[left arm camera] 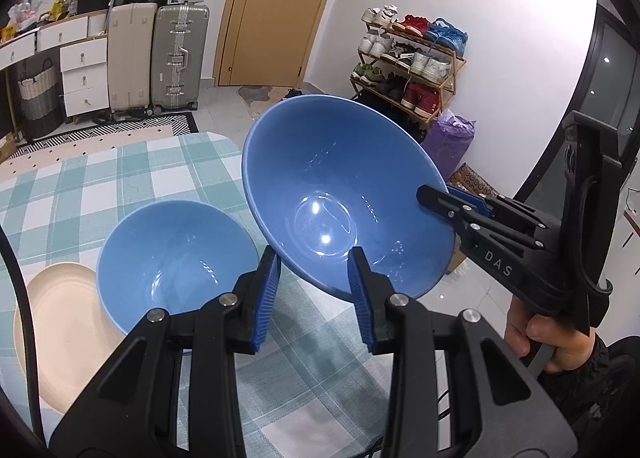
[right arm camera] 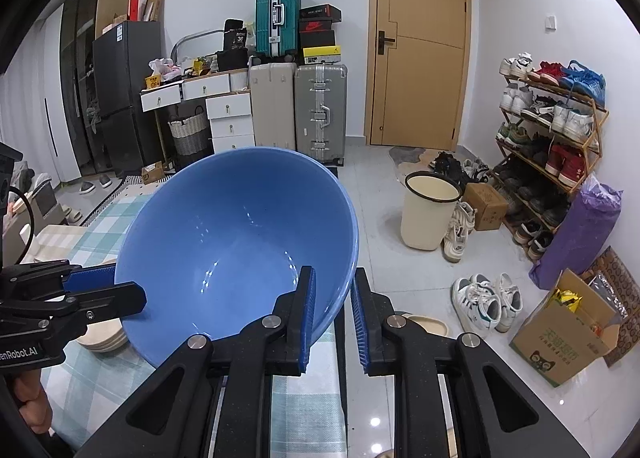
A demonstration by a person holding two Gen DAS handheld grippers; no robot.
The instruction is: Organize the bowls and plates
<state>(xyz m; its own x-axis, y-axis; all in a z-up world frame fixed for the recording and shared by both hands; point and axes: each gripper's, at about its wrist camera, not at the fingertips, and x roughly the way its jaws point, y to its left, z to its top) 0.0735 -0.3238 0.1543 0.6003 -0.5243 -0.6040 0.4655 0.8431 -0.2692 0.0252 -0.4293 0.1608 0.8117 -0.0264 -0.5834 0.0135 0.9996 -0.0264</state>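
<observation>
I'm holding the large blue bowl (left arm camera: 340,177) with both tools, clear above the checked tablecloth (left arm camera: 160,173) and tilted so its mouth is facing me. My left gripper (left arm camera: 314,258) is pinching the near rim, with one pad inside the bowl and the other against the outer wall, its jaws standing only partly apart. My right gripper (right arm camera: 334,274) is gripping the rim on the opposite side, its jaws nearly closed on the thin edge.

Below and to the left, a smaller blue bowl (left arm camera: 172,258) is sitting upright on the cloth, just beside a beige plate (left arm camera: 52,330). I'm not able to tell whether it is resting on that plate's edge or merely overlapping it.
</observation>
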